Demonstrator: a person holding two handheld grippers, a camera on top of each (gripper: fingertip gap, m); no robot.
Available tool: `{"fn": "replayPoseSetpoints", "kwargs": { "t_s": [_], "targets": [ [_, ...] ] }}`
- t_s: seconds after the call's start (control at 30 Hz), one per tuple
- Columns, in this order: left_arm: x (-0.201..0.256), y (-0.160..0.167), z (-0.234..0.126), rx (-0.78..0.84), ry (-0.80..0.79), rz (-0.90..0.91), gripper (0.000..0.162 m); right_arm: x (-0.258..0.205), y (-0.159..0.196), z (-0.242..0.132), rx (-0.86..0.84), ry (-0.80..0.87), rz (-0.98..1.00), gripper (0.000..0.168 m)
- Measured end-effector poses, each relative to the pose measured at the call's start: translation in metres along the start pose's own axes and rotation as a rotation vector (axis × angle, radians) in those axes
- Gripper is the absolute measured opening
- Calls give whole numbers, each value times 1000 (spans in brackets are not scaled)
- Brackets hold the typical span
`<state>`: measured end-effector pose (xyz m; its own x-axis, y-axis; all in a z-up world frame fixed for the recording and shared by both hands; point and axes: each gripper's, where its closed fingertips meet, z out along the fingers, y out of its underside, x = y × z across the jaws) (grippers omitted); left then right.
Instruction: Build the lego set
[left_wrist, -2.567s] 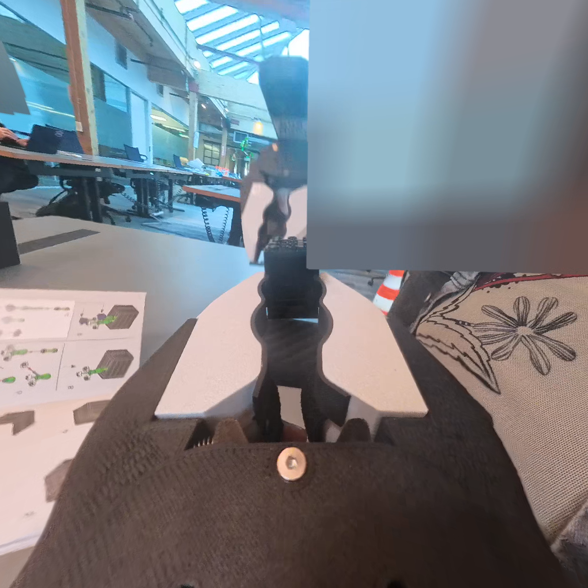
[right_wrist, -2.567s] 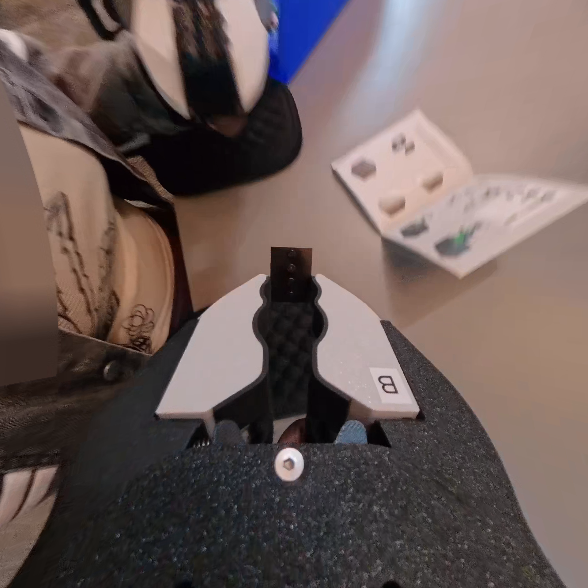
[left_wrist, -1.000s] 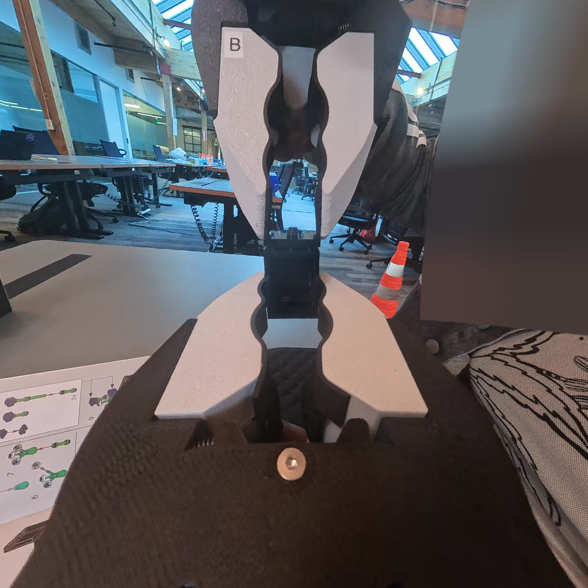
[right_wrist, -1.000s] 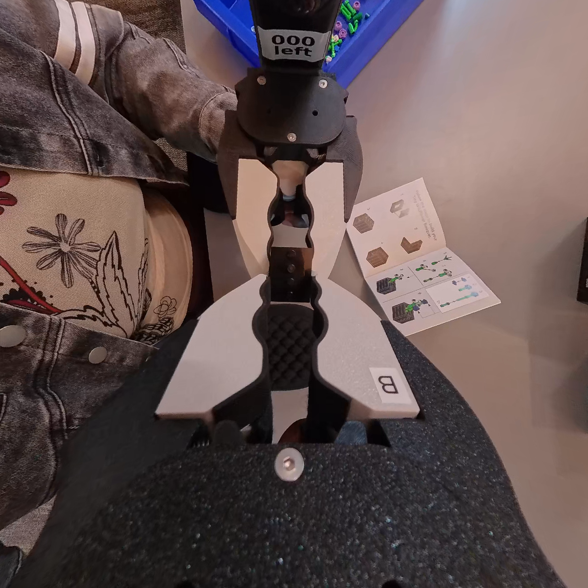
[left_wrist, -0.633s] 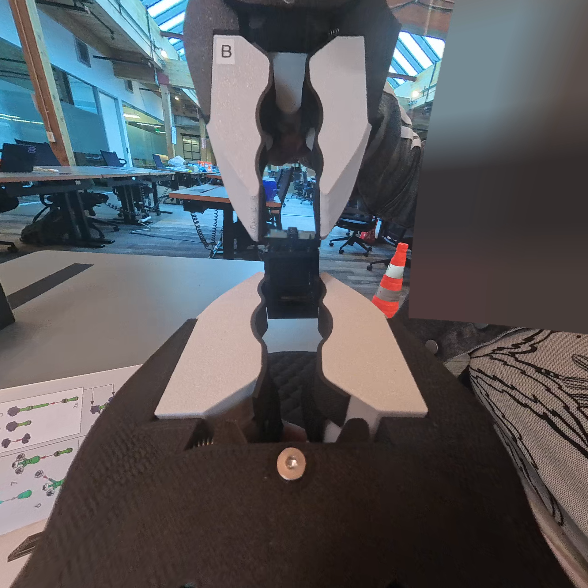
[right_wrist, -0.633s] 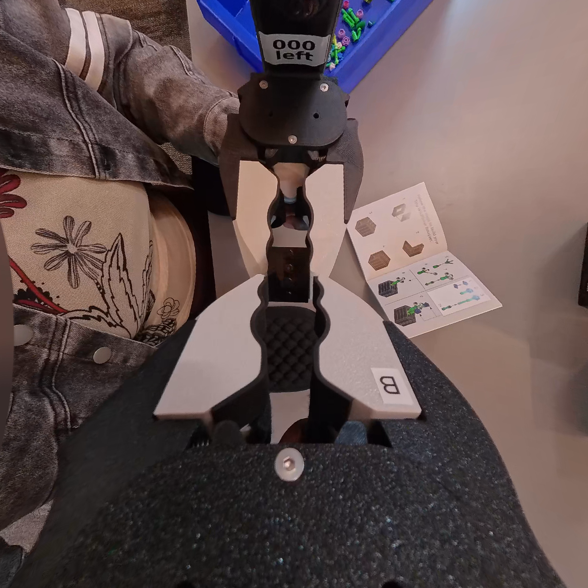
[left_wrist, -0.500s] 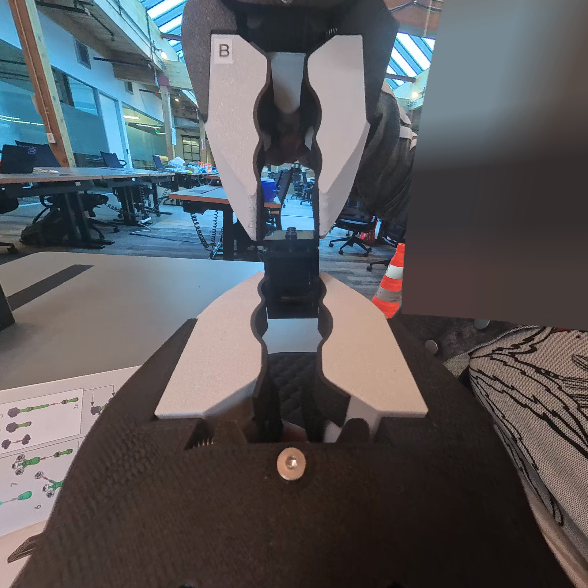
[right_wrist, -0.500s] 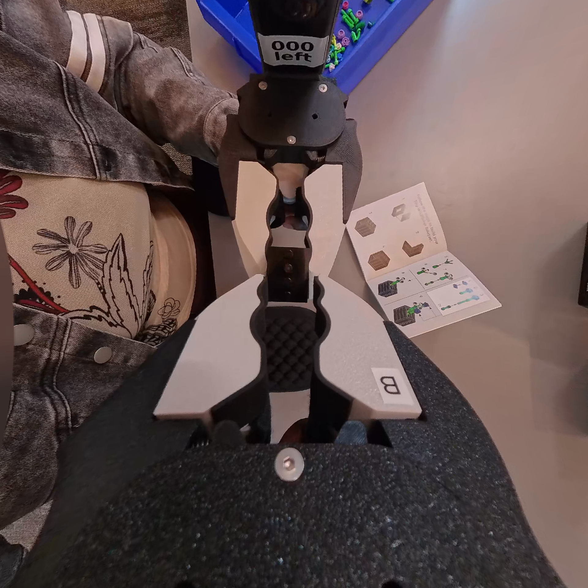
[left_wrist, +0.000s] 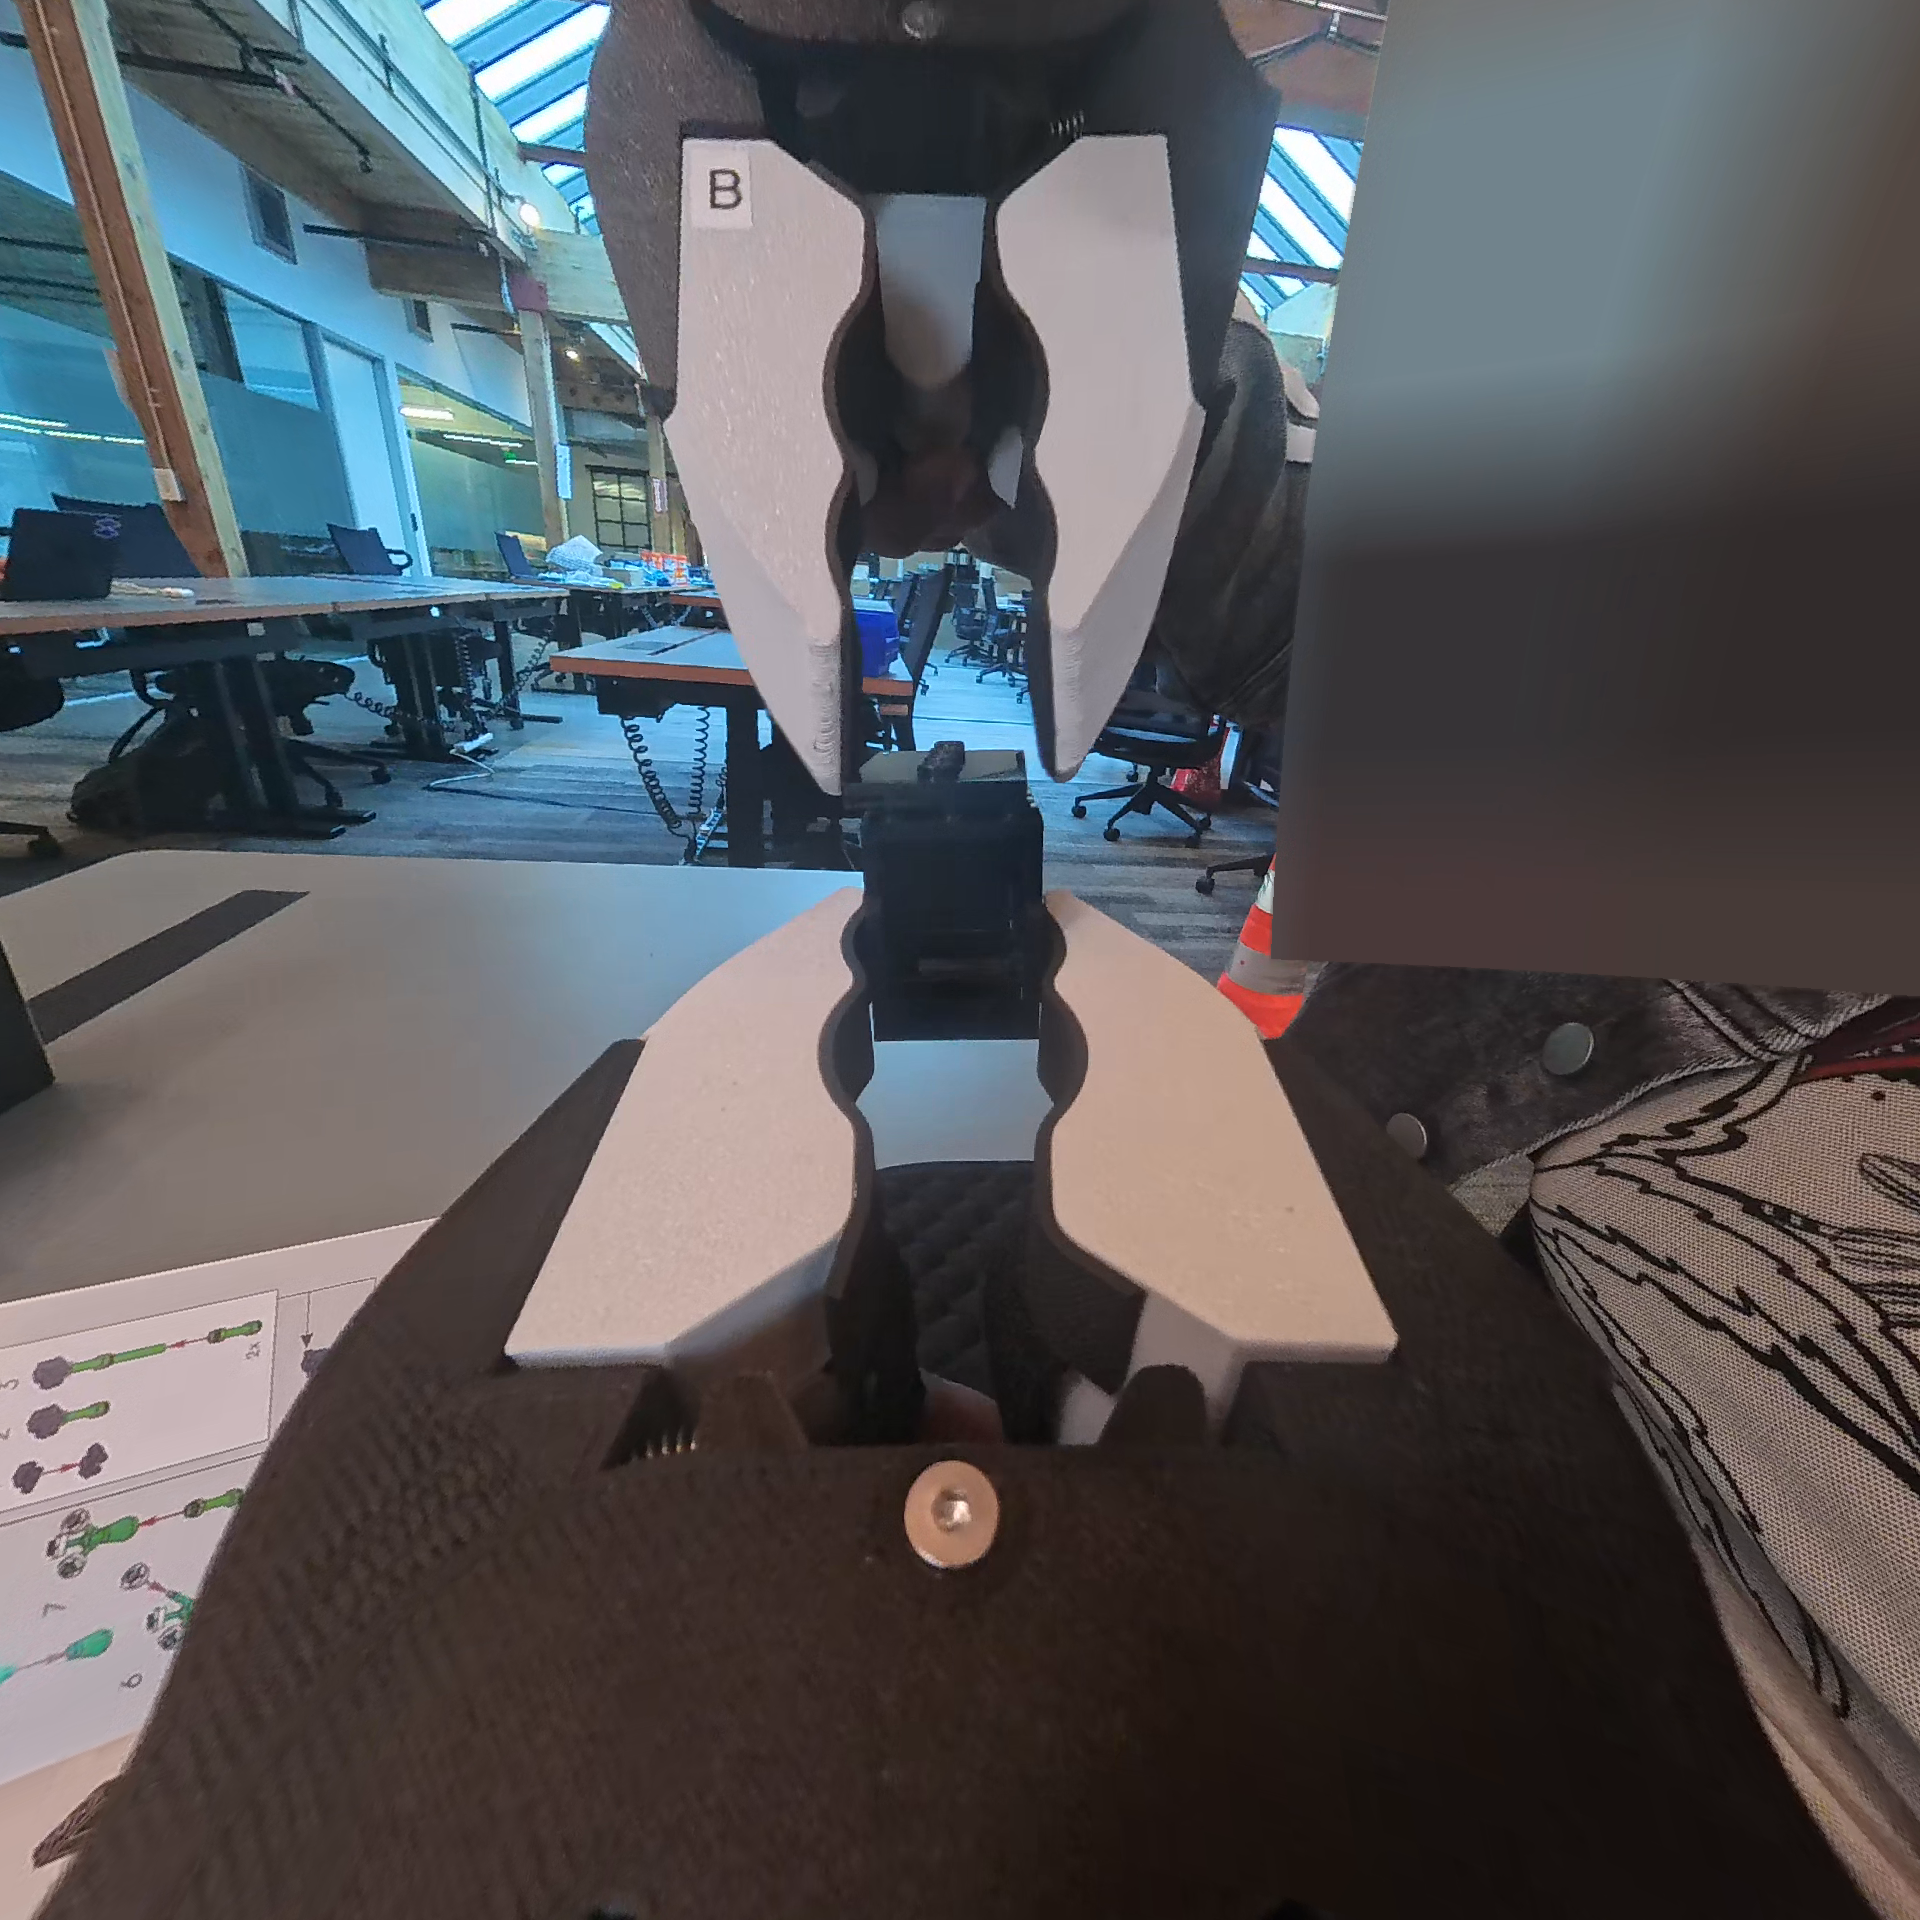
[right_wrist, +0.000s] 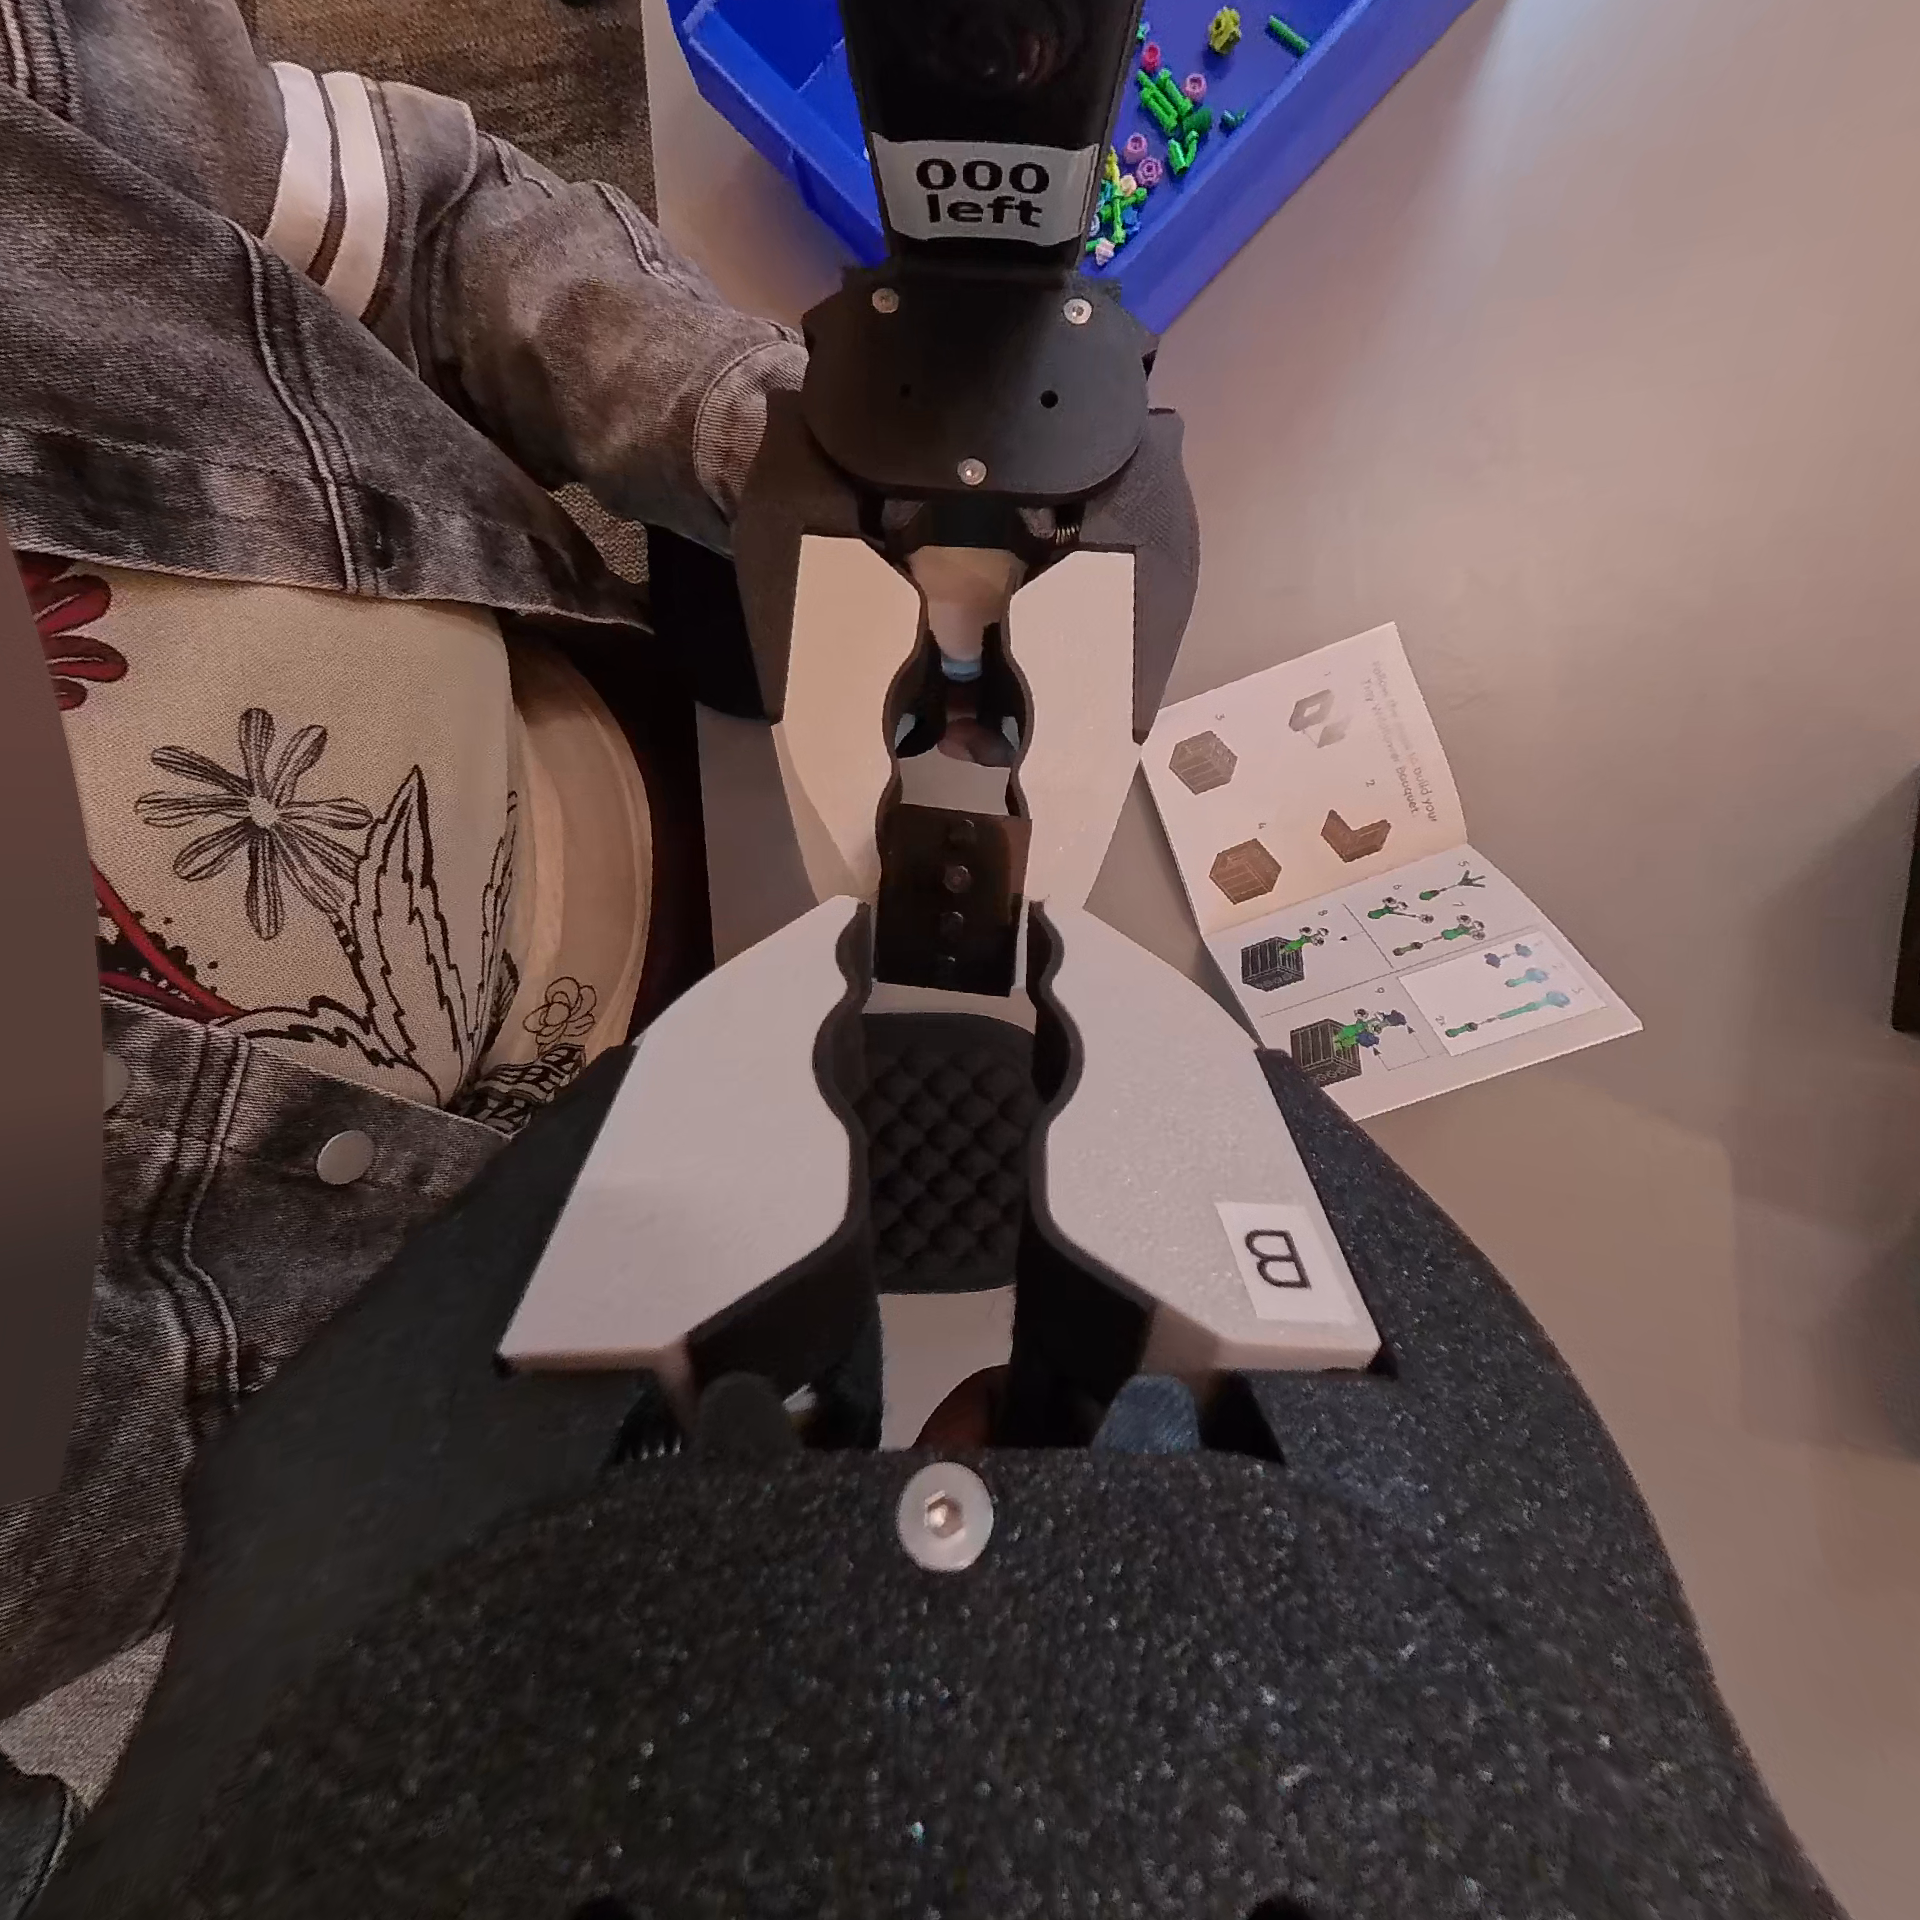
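A small black lego block (left_wrist: 951, 883) hangs in the air over the grey table's near edge, between both grippers. My left gripper (left_wrist: 951, 914) is shut on the block's lower part. My right gripper (left_wrist: 945, 774) comes down from above, and its tips straddle the block's top with a thin gap on each side. A small black piece sits on the block's top. In the right wrist view the block (right_wrist: 951, 894) shows a row of holes. There it lies between my right gripper (right_wrist: 951, 920) and the left gripper (right_wrist: 951, 883) facing it.
An open instruction booklet (right_wrist: 1382, 883) lies on the grey table (right_wrist: 1558, 468), and shows in the left wrist view (left_wrist: 135, 1455). A blue bin (right_wrist: 790, 114) with small green and pink pieces stands behind. A person's sleeve (right_wrist: 416, 364) is at the left. My two grippers' fingertips are within a few centimetres of each other.
My right gripper's jaws have widened slightly around the block's top. The block now sits a little deeper between the right fingers. The left gripper's hold on the block is unchanged.
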<state>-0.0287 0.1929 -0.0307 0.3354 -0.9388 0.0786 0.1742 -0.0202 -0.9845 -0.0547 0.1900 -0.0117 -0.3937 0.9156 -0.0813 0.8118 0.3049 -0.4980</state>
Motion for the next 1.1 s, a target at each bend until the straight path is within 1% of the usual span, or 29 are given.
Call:
{"fn": "replayPoseSetpoints", "kwargs": {
  "t_s": [0.23, 0.47, 0.53, 0.6, 0.67, 0.73, 0.77, 0.83, 0.87, 0.9, 0.97, 1.1],
  "targets": [
    [1, 0, 1, 1, 5, 1, 28, -2, 0, 0, -5, 3, -20, 25],
    [2, -1, 1, 3, 11, 3, 28, -4, -2, -1, 0, 1, -27, 27],
    [3, -2, 1, 7, 14, 0, 28, -6, -3, -3, 9, -2, -40, 35],
    [4, -4, 0, 18, 22, -7, 28, -11, -9, -7, 56, -2, -85, 47],
    [6, -7, 0, 25, 32, -15, 28, -22, -14, -14, 141, 0, -199, 70],
    [8, -12, -1, 35, 47, -24, 28, -28, -18, -21, 261, 82, -348, 90],
    [9, -15, -1, 39, 54, -29, 28, -29, -21, -25, 342, 159, -430, 93],
    [11, -20, -2, 53, 73, -48, 28, -31, -24, -34, 526, 336, -580, 94],
    [12, -23, -2, 60, 86, -57, 28, -31, -22, -37, 590, 440, -654, 94],
    [14, -26, -2, 65, 97, -64, 28, -31, -18, -38, 635, 544, -729, 90],
    [17, -30, -1, 67, 112, -70, 28, -28, -10, -31, 634, 702, -855, 89],
    [25, -33, 4, 47, 147, -76, 27, -27, -11, -17, 589, 834, -1024, 93]
  ]
}}
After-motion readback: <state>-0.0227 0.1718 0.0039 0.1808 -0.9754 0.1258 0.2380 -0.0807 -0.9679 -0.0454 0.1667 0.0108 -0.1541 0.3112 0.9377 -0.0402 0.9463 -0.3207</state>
